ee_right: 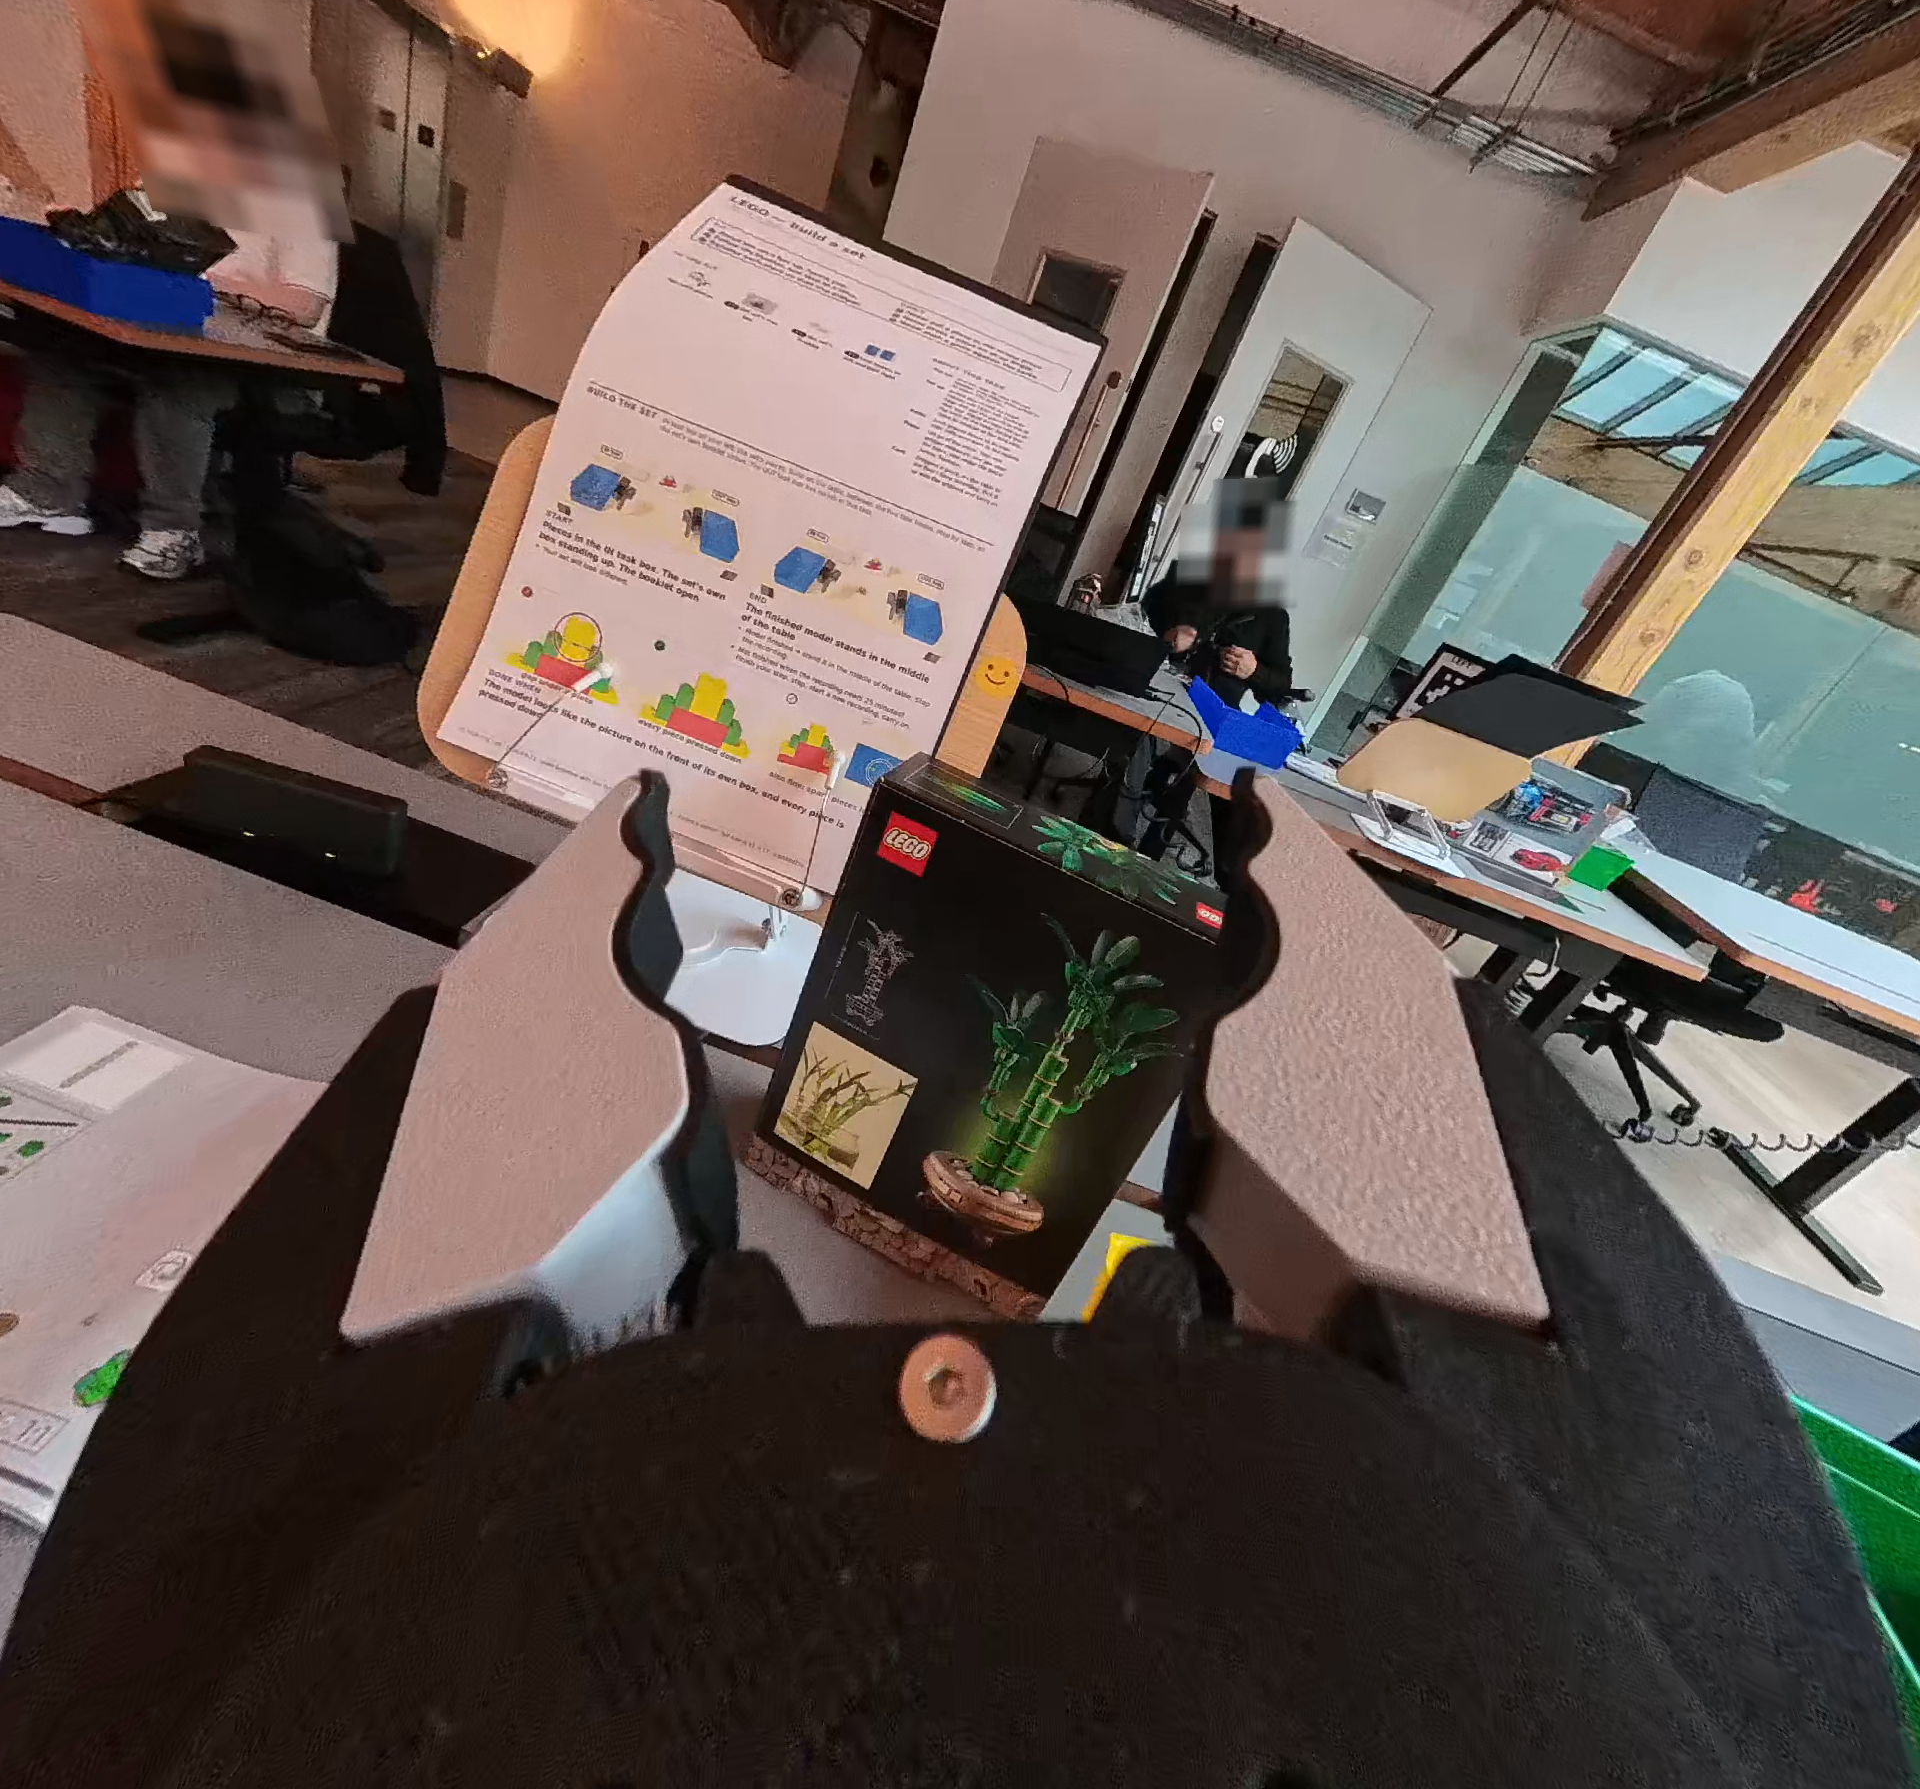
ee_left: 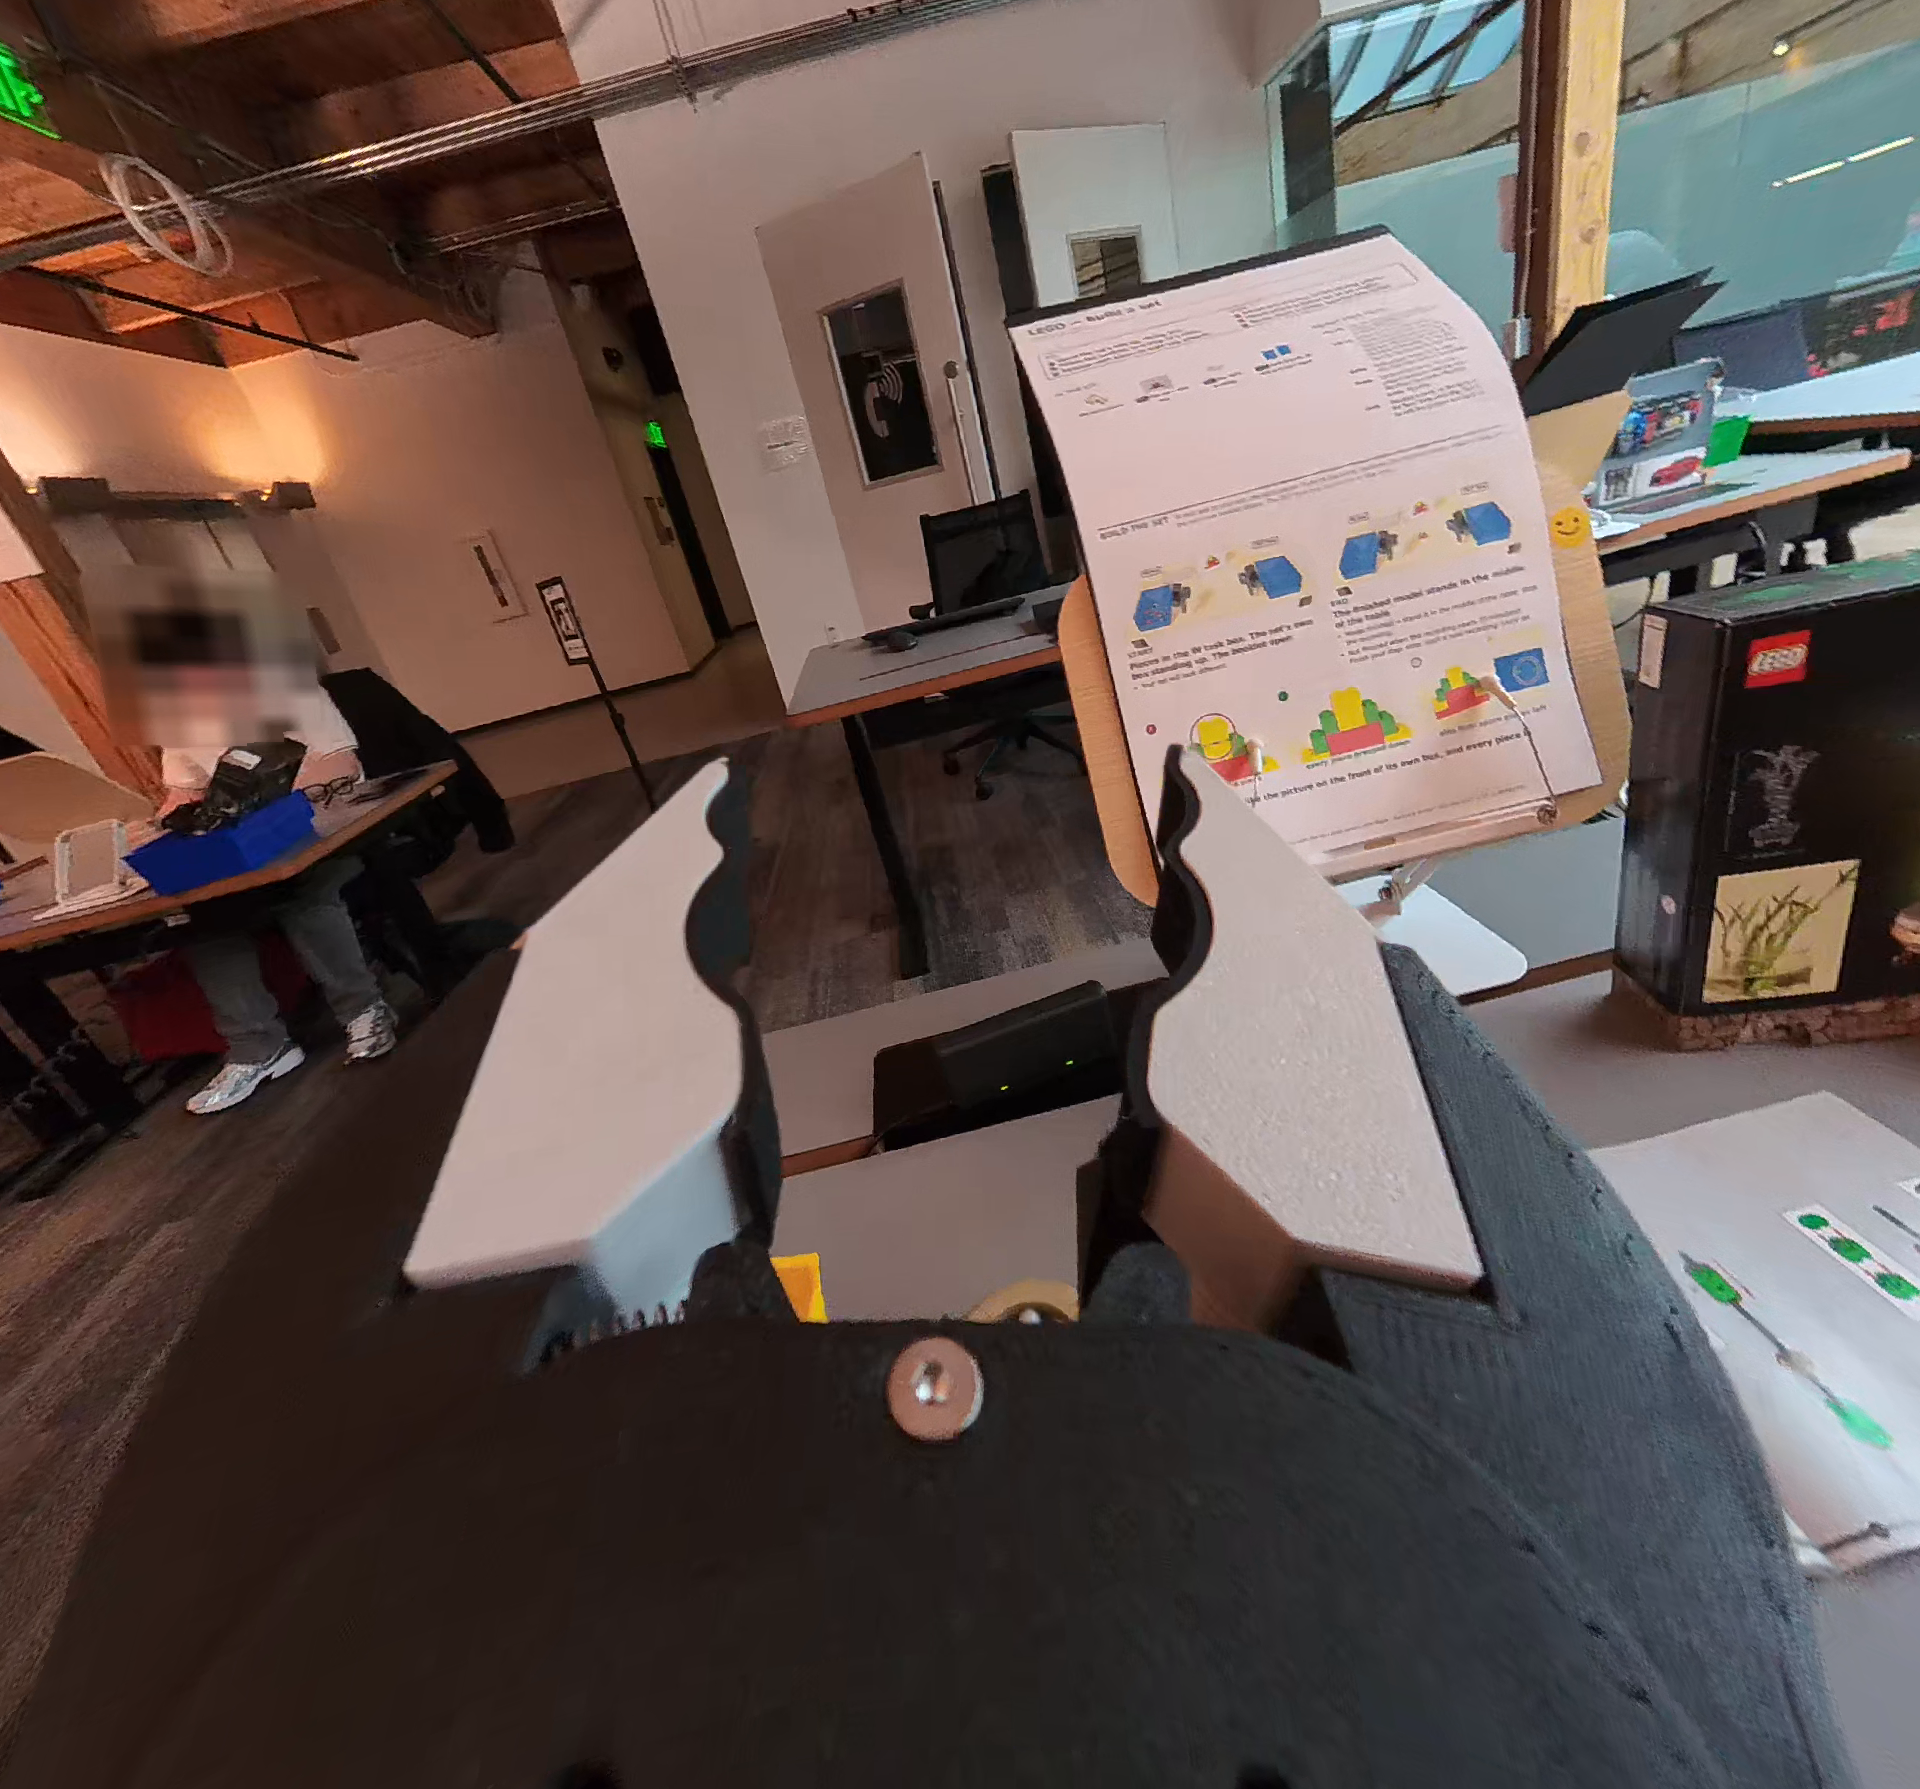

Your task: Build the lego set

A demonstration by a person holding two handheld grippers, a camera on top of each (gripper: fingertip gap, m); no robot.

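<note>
- Claws: the left claw (ee_left: 951, 783) and right claw (ee_right: 951, 794) both gape wide, released, holding and touching nothing, raised above the grey counter (ee_right: 187, 950).
- Black cardboard lego box with a green bamboo picture (ee_right: 997, 1033) stands upright on the counter, ahead of the right claw.
- White printed instruction sheet on a wooden stand (ee_right: 790, 534) rises just behind the box.

I see warm lamp glow on the far wall (ee_left: 260, 451), cool daylight through the windows (ee_right: 1714, 534), strong bending at edges, little blur.
</note>
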